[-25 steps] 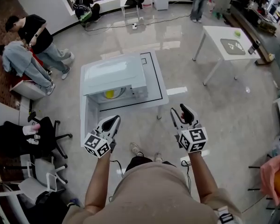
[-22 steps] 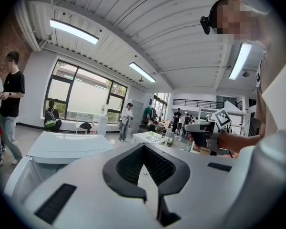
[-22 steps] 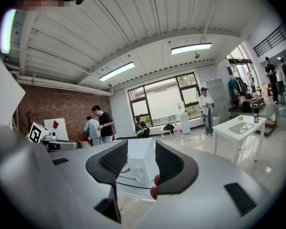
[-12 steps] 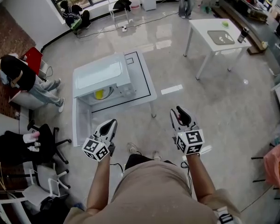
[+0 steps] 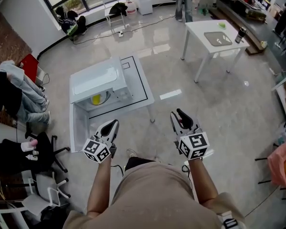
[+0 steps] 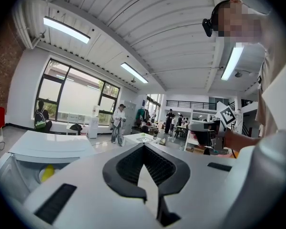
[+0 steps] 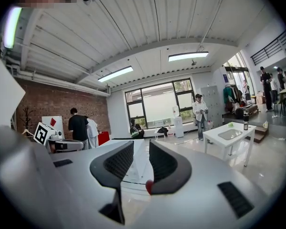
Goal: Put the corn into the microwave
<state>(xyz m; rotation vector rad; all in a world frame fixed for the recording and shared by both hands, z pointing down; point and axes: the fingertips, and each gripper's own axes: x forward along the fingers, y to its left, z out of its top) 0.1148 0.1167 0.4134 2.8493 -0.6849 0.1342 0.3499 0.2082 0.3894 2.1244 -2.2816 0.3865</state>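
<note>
Pointing forward, the left gripper (image 5: 115,122) has its jaws pressed together on nothing, while the right gripper (image 5: 177,112) is closing its parted jaws on empty air. Ahead and to the left of both, nearer the left one, the microwave (image 5: 97,78) stands with its door (image 5: 78,128) open. The corn (image 5: 97,99) already lies inside, so shutting the door looks like the remaining step.

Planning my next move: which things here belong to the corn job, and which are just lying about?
Job: white microwave, door open; yellow corn cob inside it; low white table beneath.
Lying about: white square table with dark cup; black office chair; pink bag.
</note>
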